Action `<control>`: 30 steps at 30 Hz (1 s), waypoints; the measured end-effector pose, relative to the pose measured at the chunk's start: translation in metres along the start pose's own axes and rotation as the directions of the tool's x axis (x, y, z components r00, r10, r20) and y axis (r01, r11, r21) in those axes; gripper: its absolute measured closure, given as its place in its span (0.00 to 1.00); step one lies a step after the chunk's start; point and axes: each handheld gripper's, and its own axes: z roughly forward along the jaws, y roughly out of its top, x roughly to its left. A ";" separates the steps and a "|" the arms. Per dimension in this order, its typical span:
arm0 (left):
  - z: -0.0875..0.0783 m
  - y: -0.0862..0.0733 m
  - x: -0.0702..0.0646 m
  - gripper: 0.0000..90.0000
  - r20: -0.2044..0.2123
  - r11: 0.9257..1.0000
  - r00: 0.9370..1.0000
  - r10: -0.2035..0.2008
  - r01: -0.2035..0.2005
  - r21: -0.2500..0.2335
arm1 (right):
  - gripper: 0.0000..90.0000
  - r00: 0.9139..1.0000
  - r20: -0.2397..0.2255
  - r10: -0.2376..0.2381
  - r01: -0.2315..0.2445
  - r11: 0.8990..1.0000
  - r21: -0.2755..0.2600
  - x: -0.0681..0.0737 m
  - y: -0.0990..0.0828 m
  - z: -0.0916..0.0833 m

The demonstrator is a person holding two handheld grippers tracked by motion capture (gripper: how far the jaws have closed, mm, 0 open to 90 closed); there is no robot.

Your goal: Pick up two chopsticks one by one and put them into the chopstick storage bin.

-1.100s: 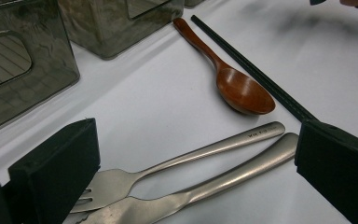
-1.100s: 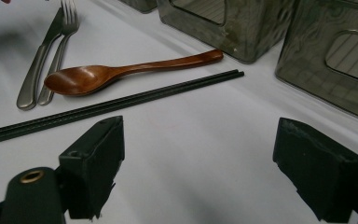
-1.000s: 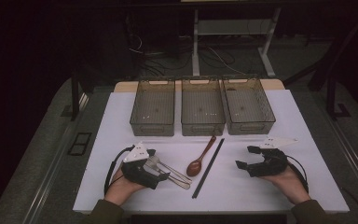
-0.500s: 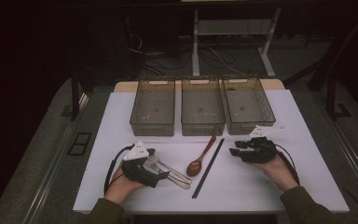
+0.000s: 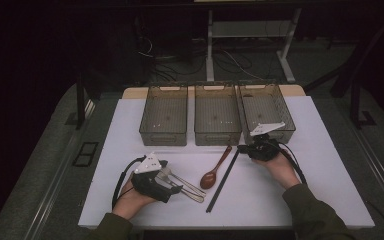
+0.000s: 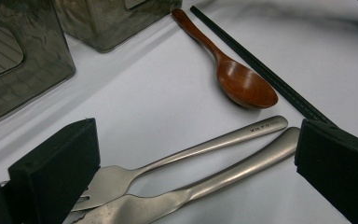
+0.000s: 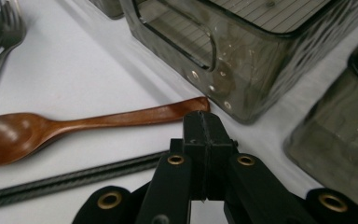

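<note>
My left gripper (image 5: pixel 172 179) (image 6: pixel 198 135) rests open on the white table, its jaws straddling two metal forks (image 5: pixel 182 182) (image 6: pixel 205 149) that lie side by side. A brown wooden spoon (image 5: pixel 215 172) (image 6: pixel 242 84) (image 7: pixel 74 123) lies to their right, bowl toward me. Beside it runs a pair of black chopsticks (image 5: pixel 222 182) (image 6: pixel 261 70) (image 7: pixel 65 179). My right gripper (image 5: pixel 241 148) (image 7: pixel 204 122) is shut with nothing between its jaws. Its tip sits low over the far end of the chopsticks, just short of the spoon's handle end.
Three see-through grey bins (image 5: pixel 164 115) (image 5: pixel 217 114) (image 5: pixel 266 111) stand in a row behind the utensils; the middle one's front wall (image 7: pixel 223 60) is close ahead of my right gripper. The white table (image 5: pixel 330 190) is bare to the right.
My right gripper has moved forward and left, from the table's right side to the far end of the chopsticks. The left gripper and the utensils have stayed put.
</note>
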 end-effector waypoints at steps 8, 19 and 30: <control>0.000 0.000 0.000 0.00 0.001 1.000 1.000 0.004 -0.004 0.005 | 0.99 1.000 0.019 -0.008 0.007 1.000 0.026 -0.006 0.009 0.019; 0.000 0.000 0.000 0.00 0.002 1.000 1.000 0.003 -0.003 0.003 | 0.99 0.998 0.061 -0.024 0.019 0.996 0.082 -0.008 0.006 0.031; 0.000 0.000 0.000 0.00 0.004 1.000 1.000 0.005 -0.005 0.003 | 0.99 0.996 0.074 -0.041 0.033 0.994 0.107 -0.008 0.002 0.024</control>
